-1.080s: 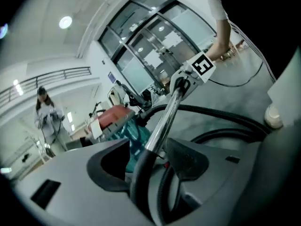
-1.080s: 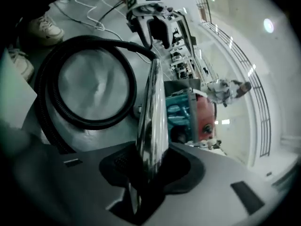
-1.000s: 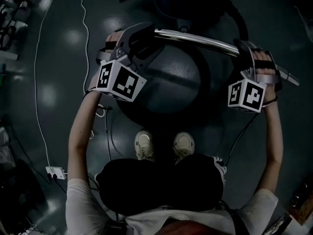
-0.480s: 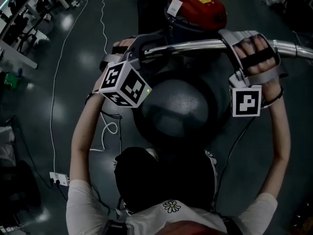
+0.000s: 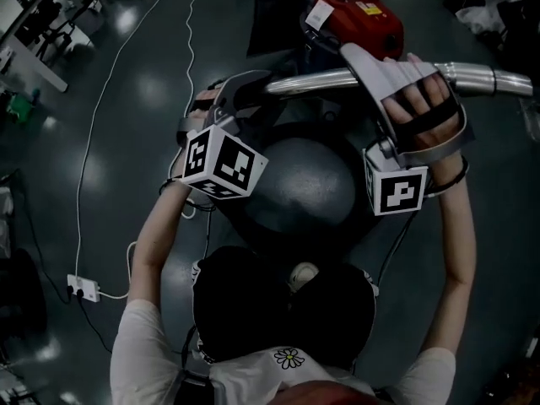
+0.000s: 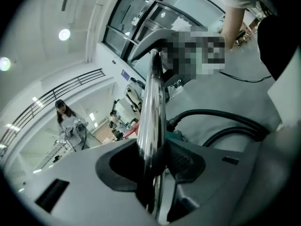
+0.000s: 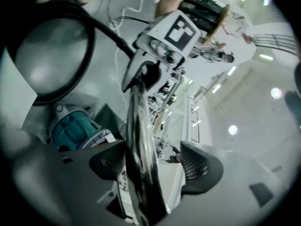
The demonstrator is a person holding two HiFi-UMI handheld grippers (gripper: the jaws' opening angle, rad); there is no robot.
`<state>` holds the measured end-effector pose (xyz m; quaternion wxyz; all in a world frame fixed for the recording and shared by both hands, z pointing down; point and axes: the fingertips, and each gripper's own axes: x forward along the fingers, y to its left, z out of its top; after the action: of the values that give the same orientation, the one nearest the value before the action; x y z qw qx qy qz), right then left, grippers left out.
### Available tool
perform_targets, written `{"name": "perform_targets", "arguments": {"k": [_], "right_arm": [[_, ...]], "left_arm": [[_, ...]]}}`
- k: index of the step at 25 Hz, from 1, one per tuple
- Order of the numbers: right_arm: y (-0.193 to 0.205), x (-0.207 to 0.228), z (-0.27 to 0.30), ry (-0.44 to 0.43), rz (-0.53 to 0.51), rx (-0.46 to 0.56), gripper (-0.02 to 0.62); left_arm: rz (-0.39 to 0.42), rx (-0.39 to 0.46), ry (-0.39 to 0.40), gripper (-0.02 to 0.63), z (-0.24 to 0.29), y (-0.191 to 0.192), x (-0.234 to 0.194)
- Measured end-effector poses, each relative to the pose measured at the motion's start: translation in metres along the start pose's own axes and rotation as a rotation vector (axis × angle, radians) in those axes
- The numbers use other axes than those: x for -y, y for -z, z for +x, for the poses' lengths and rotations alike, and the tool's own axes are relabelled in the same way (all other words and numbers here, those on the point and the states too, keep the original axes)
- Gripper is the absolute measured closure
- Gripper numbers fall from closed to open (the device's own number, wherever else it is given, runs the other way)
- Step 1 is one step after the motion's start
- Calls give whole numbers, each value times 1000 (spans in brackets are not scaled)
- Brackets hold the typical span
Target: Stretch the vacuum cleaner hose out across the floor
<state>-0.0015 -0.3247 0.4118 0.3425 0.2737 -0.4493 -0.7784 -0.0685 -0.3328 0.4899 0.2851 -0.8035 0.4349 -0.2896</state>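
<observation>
A chrome vacuum tube point(image 5: 316, 80) lies level across the head view, above a big dark dome point(image 5: 295, 184). My left gripper point(image 5: 239, 91) is at its left end. Its jaws have just been closing, and both pads now press on the tube point(image 6: 153, 102) in the left gripper point(image 6: 153, 160) view. My right gripper point(image 5: 381, 72) straddles the tube further right. Its jaws have just been opening: the tube point(image 7: 138, 140) leans on one pad, with a gap to the other pad point(image 7: 195, 166) of the right gripper point(image 7: 153, 167). The black hose point(image 6: 221, 121) curves behind. The red vacuum body point(image 5: 354, 15) stands beyond.
A white cable point(image 5: 84, 184) runs down the dark floor to a power strip point(image 5: 83, 289) at the left. Desks point(image 5: 34, 32) stand at the upper left. My knees and a shoe point(image 5: 302, 274) are below the dome. A person point(image 6: 63, 114) stands far off in the left gripper view.
Both grippers have lifted the tube higher. The right hand has rolled so its back faces up. The red vacuum body has come into view at the top.
</observation>
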Motion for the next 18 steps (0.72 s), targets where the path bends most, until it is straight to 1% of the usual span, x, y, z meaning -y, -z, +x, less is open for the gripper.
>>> {"name": "perform_targets", "arguments": {"k": [2,3,4,5,6,7,8,9,10,12,14,16,18], "right_arm": [[4,30,2,148,134,2,199],[13,47,-2,239,183,-31,190],[28,65,-10,331,240,-84,190],[46,81,-20,411,316,-135,190],[62,94,-30,469,405,-160,190],[72,102,-37,496,491,-155,190],[78,103,-42,490,566,-140,190],[81,94,-44,459,621,-132,190],[79,78,-43,414,654,-135,190],[62,36,-30,308,652,-147,190],[28,-12,-8,194,637,-119,190],[-10,-59,17,82,684,-61,190],[-44,-105,36,-41,780,-17,190]], "left_arm": [[-59,-11,-35,437,-12,8,-12],[-91,-16,-57,437,-20,14,-22],[-124,-27,-96,437,-30,23,-35],[-157,-52,-157,437,-45,37,-51],[-193,-90,-236,437,-66,55,-67],[-236,-135,-321,437,-91,77,-83],[-290,-177,-398,437,-116,100,-96],[-356,-210,-460,437,-139,123,-105],[-428,-238,-511,437,-160,148,-112],[-565,-298,-596,437,-199,198,-113],[-673,-359,-660,437,-232,249,-102],[-744,-399,-698,437,-252,294,-85],[-770,-431,-738,437,-259,332,-72]]}}
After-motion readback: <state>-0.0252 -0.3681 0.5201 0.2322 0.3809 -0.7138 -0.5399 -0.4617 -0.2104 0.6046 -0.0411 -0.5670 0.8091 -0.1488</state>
